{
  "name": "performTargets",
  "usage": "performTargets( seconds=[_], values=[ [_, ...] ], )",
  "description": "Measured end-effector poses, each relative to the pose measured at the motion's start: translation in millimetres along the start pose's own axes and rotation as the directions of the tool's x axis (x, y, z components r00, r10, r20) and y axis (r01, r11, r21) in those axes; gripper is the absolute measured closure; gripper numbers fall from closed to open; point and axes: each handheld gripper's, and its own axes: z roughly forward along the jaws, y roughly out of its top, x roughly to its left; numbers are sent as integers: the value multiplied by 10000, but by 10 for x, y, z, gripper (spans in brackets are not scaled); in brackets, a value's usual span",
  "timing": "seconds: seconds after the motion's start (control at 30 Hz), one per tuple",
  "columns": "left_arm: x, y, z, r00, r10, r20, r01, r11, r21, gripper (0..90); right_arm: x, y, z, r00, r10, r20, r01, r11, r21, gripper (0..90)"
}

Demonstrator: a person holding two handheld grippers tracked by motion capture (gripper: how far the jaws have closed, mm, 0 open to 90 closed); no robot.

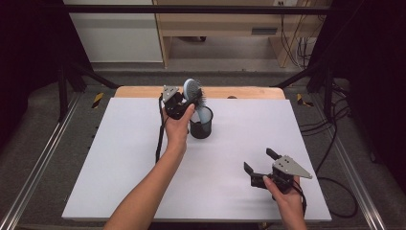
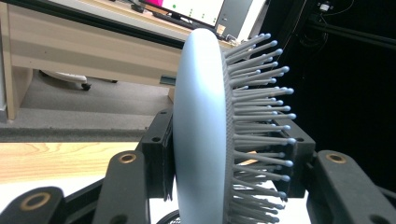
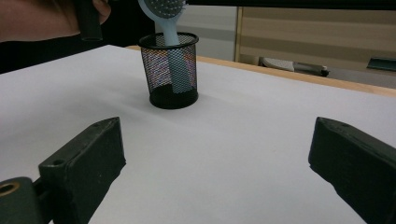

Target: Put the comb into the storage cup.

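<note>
The left gripper [image 1: 184,103] is clamped on a pale blue hairbrush [image 1: 192,91] with grey bristles, its handle down inside the black mesh cup [image 1: 201,128]; the right gripper [image 1: 261,163] rests near, jaws apart.

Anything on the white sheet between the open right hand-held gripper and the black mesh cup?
Nothing: in the right gripper view the white table sheet lies bare between the right hand-held gripper and the black mesh cup.

The brush [image 2: 205,140] is running off the left gripper view's bottom edge; the cup [image 3: 170,70] mesh is veiling its handle in the right gripper view.
</note>
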Motion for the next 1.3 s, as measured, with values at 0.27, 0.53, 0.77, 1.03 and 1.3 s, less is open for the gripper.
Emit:
performTargets(
  seconds=[0.27,0.53,0.77,1.03,1.3],
  values=[
    [61,-23,-14,9995,-322,-36,322,9995,3,491,1,-2,2,10000,-17,-6,17,10000,21,37],
    [70,-47,-13,9995,-311,-7,311,9995,51,490,4,-3,7,10000,-11,10,11,10000,27,37],
    [78,-52,-9,9994,-347,5,347,9994,62,490,3,-3,5,10000,16,7,-16,10000,37,37],
    [82,-56,-7,9996,-279,31,279,9996,101,490,7,-6,12,10000,-35,-30,35,10000,52,37],
    [92,-58,-10,9995,-294,83,294,9995,93,490,13,-7,13,10000,-31,-43,32,10000,61,37]
  ],
)
